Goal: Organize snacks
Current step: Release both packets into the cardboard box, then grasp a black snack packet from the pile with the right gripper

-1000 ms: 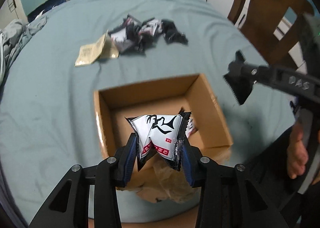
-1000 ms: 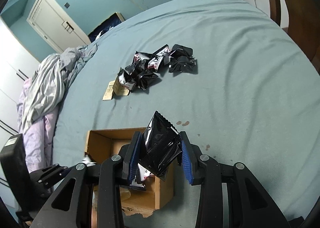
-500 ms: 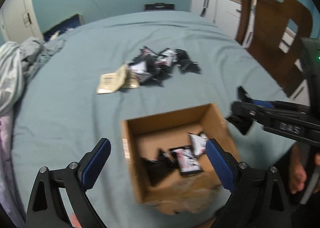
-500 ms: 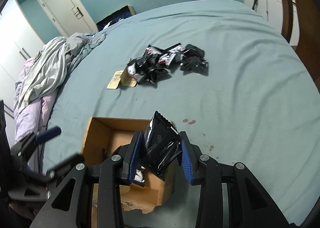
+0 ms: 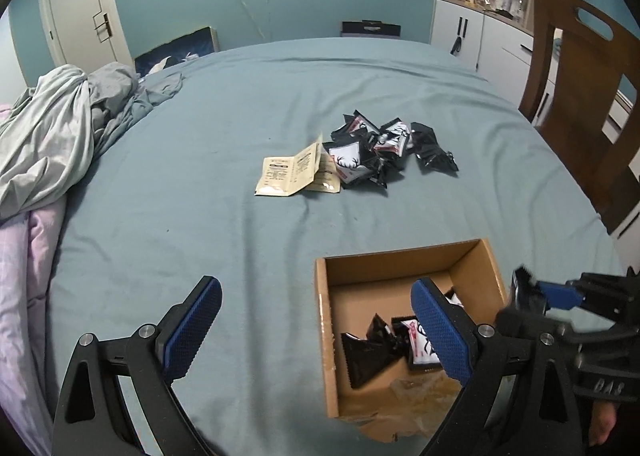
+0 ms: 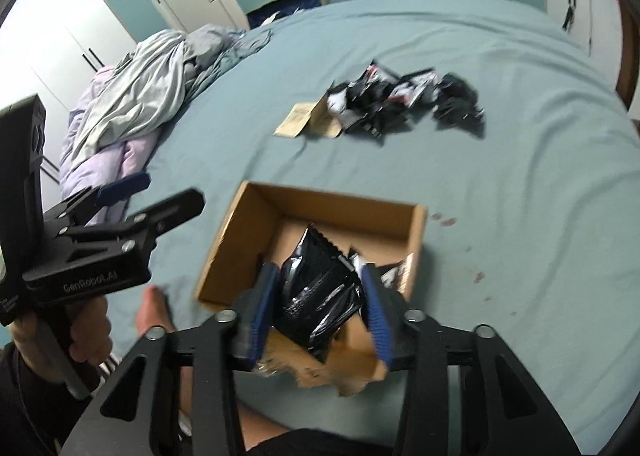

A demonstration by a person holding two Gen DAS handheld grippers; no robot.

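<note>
Left wrist view first: my left gripper [image 5: 316,328] is spread wide with nothing between its blue pads, hovering low over a bed covered in a teal sheet [image 5: 200,215]. Its right finger overlaps an open cardboard box [image 5: 326,336] that sits on the sheet near the bed's close edge. Inside the box lie a few snack packets [image 5: 376,348], black ones and a white one with red print. Farther up the sheet, well apart from the box, a loose pile of snack packets [image 5: 384,151] rests beside two tan paper sachets [image 5: 288,173]. Crumpled bedding [image 5: 52,135] is heaped at the left edge, and a wooden chair [image 5: 580,103] stands at the right. At the lower right, my right gripper [image 5: 532,296] enters the frame at the box's right wall, blurred. Right wrist view next: my right gripper [image 6: 320,308] is clamped on a black snack packet [image 6: 316,292], holding it upright above the near side of the same cardboard box [image 6: 240,240]; I cannot tell whether the packet touches the box. A few packets show on the box floor behind it. The pile of packets [image 6: 404,103] and the tan sachets [image 6: 304,121] lie beyond on the sheet [image 6: 520,195], slightly blurred. At the left, my left gripper [image 6: 156,195] is held in my left hand [image 6: 88,332], fingers apart, beside the box.
</note>
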